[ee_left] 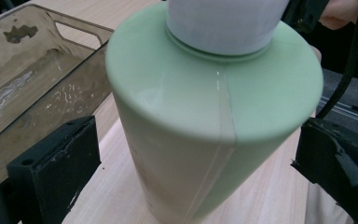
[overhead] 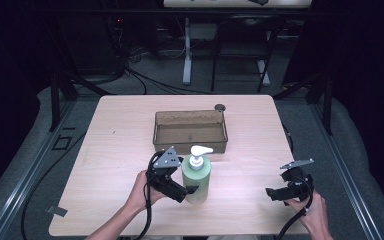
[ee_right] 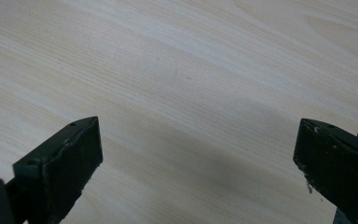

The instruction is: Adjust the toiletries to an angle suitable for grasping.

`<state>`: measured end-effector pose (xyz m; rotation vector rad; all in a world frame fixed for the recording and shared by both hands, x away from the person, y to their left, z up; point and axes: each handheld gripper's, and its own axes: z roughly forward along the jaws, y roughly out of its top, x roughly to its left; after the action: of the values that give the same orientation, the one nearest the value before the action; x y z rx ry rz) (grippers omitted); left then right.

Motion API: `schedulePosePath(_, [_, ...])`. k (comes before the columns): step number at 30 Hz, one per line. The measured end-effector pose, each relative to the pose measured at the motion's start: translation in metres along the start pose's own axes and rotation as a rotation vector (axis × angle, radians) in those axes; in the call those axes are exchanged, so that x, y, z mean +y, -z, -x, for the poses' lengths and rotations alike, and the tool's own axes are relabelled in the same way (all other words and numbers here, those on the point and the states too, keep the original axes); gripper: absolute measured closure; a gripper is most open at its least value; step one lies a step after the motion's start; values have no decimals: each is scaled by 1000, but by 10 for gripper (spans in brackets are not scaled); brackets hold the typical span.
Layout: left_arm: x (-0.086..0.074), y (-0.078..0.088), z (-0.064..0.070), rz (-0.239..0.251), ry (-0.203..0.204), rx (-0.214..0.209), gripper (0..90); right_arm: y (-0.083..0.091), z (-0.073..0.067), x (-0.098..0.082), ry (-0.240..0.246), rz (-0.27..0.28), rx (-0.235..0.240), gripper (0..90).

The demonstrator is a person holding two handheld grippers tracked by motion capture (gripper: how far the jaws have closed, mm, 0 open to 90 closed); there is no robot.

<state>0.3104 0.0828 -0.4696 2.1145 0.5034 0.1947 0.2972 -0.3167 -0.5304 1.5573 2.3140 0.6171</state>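
Left gripper (ee_left: 196, 182) jaws spread around the green pump bottle (ee_left: 214, 116); right gripper (ee_right: 198, 172) jaws spread over bare table (ee_right: 177, 70).

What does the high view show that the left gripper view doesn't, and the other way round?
High view alone: the white pump head of the pale green plastic dispenser bottle, the whole rectangular brown see-through tray, a small dark round disc behind the tray, and the right hand-held gripper low over the light wooden table.

Left gripper view alone: the vertical seam down the bottle's side, and the gaps between it and both black jaws of the left hand-held gripper, so it is open.

Both: bottle, tray, table.
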Motion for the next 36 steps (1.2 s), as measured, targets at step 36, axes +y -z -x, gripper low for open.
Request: schedulePosePath(36, [4, -13, 6, 64, -37, 24, 116, 0, 0, -1, 3, 1, -2, 16])
